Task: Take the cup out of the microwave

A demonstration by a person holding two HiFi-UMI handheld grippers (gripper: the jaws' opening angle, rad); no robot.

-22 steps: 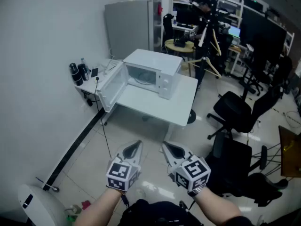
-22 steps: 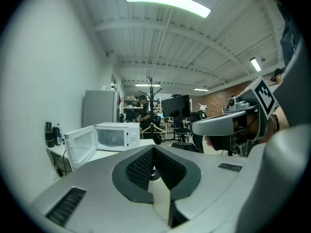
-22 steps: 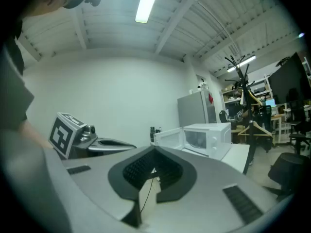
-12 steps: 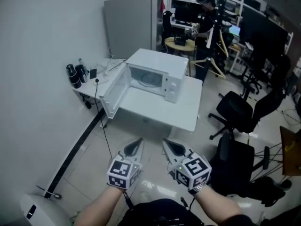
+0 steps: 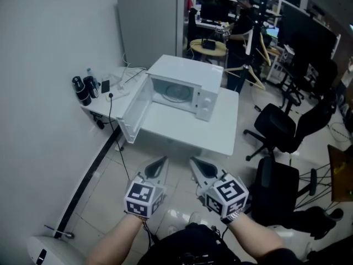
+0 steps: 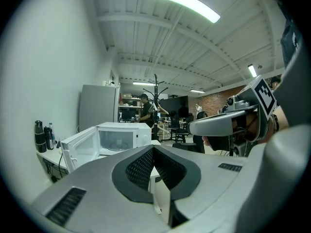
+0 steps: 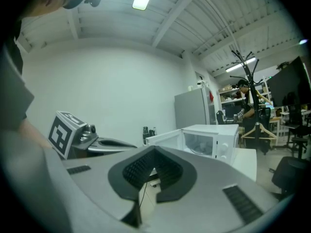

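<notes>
The white microwave (image 5: 185,84) stands on a white table (image 5: 220,131) ahead of me, its door (image 5: 134,108) swung open to the left. Inside it I see a round glass plate (image 5: 175,93); I cannot make out the cup from here. My left gripper (image 5: 160,162) and right gripper (image 5: 194,162) are held side by side over the floor, well short of the table, both shut and empty. The left gripper view shows the microwave (image 6: 119,137) beyond the shut left gripper (image 6: 153,147). In the right gripper view, the microwave (image 7: 209,140) lies past the shut right gripper (image 7: 154,148).
Black bottles (image 5: 81,90) stand on a side shelf left of the microwave, with a cable (image 5: 113,123) hanging below. A grey cabinet (image 5: 149,24) is behind. Black office chairs (image 5: 276,128) crowd the right. A person (image 5: 240,15) stands at the back by a coat stand.
The table and microwave have drawn nearer and sit lower in the head view. Both grippers keep their place side by side and stay shut.
</notes>
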